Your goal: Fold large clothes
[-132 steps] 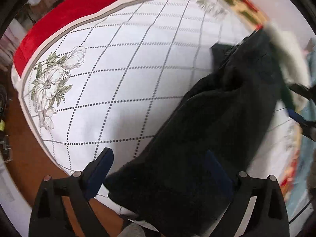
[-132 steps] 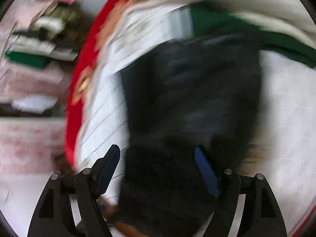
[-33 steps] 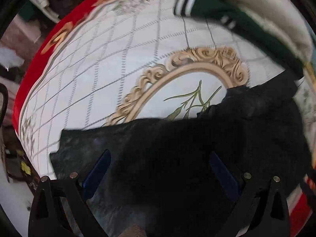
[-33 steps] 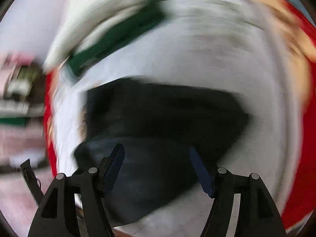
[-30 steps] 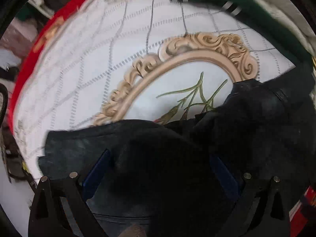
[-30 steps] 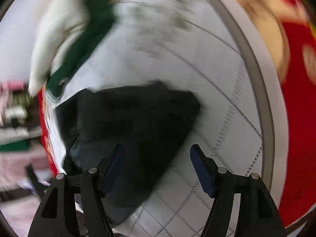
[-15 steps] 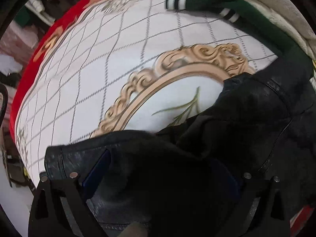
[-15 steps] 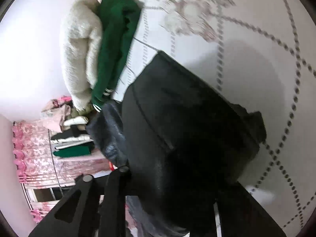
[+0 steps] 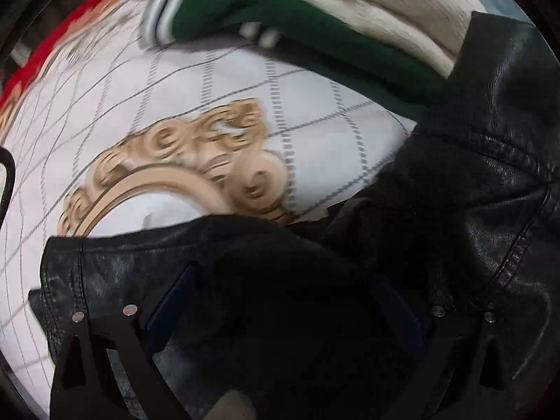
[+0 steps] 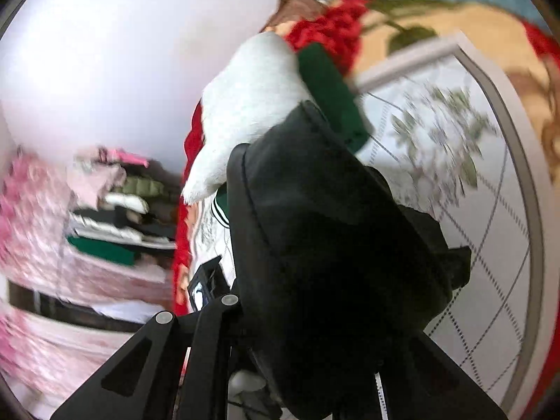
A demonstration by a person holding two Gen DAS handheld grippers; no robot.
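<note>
Jacket: black leather jacket [image 9: 472, 189] on the bed [image 9: 175, 98]; bulk toward right claw
Right claw [image 10: 315, 343]: clamped on a raised fold
Left claw [image 9: 280, 301]: spread wide over hem; gripping nothing

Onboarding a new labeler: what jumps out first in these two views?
The black leather jacket fills the lower right of the left view and drapes over the right gripper, hiding its fingers. Behind it, a green sweater and a white fleece lie on the gold-scrolled white bedspread.
</note>
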